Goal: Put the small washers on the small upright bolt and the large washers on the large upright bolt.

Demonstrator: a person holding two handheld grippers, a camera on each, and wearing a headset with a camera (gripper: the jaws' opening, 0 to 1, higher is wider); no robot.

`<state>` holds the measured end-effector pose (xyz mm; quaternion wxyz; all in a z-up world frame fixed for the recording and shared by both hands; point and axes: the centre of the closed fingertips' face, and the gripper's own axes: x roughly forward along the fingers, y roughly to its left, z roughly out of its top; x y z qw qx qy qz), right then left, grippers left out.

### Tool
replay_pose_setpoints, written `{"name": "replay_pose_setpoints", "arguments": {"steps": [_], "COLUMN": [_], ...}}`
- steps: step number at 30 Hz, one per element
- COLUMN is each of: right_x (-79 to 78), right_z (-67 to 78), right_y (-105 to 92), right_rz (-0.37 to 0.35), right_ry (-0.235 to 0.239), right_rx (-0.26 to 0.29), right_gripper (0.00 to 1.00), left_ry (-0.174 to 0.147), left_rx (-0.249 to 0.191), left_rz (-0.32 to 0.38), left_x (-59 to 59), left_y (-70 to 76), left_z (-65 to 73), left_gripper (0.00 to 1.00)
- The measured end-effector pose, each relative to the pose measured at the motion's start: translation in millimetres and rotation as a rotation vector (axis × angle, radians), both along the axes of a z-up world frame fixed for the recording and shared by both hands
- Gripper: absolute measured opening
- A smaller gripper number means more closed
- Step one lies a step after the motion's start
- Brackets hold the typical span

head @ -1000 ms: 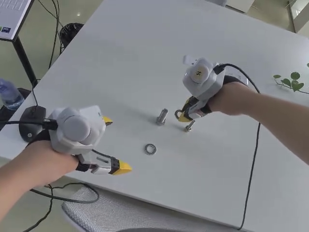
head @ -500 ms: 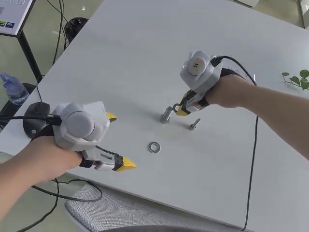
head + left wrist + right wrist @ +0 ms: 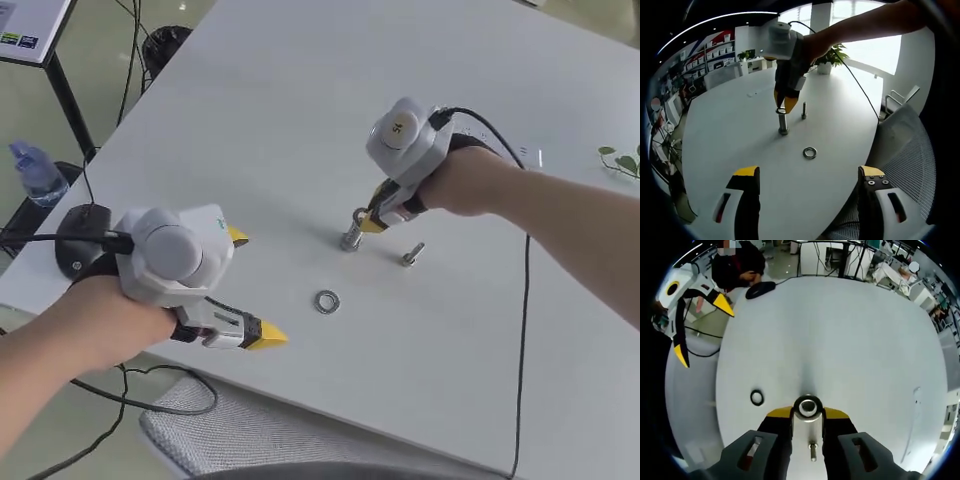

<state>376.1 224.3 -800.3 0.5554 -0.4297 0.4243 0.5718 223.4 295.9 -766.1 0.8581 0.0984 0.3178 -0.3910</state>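
Right hand-held gripper [image 3: 365, 222]: jaws clenched on a washer [image 3: 781, 110], pinched by its rim between the yellow tips. From the left gripper view the held washer sits level at the top of the large bolt [image 3: 350, 238]. Cannot tell whether it is touching the tip or already over it. Right gripper view: ring [image 3: 808, 406] is centred between the jaws.

Left hand-held gripper [image 3: 252, 288]: released, jaws spread wide, nothing between them. It hovers over the near part of the bench [image 3: 300, 80].

Small bolt [image 3: 410, 254]: upright, bare, just beside the large bolt on its right in the head view. Loose washer [image 3: 327, 301]: flat on the bench, nearer the person than both bolts, apart from them and from both hand-held grippers.

Room: open white bench all round the bolts. The near bench edge runs close under the left hand-held gripper, with a mesh chair [image 3: 250, 440] below it.

Versus 1.0 s ago: the right hand-held gripper was then between the two bolts with the washer. It has moved across to the large bolt. The left hand-held gripper stays open, and the loose washer and bolts are unmoved relative to each other.
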Motion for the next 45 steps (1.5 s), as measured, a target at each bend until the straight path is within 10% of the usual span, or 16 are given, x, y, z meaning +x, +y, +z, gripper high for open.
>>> {"name": "replay_pose_setpoints", "arguments": {"steps": [45], "right_x": [-1.8], "right_z": [-29.7], "right_y": [0.5], "right_rz": [0.074], "right_ry": [-0.022], "right_rx": [-0.064], "right_gripper": [0.22], "left_ry": [0.025], "left_rx": [0.002], "left_rz": [0.007], "left_x": [1.0], "left_y": [3.6], "left_z": [-9.1], "left_gripper": [0.79]}}
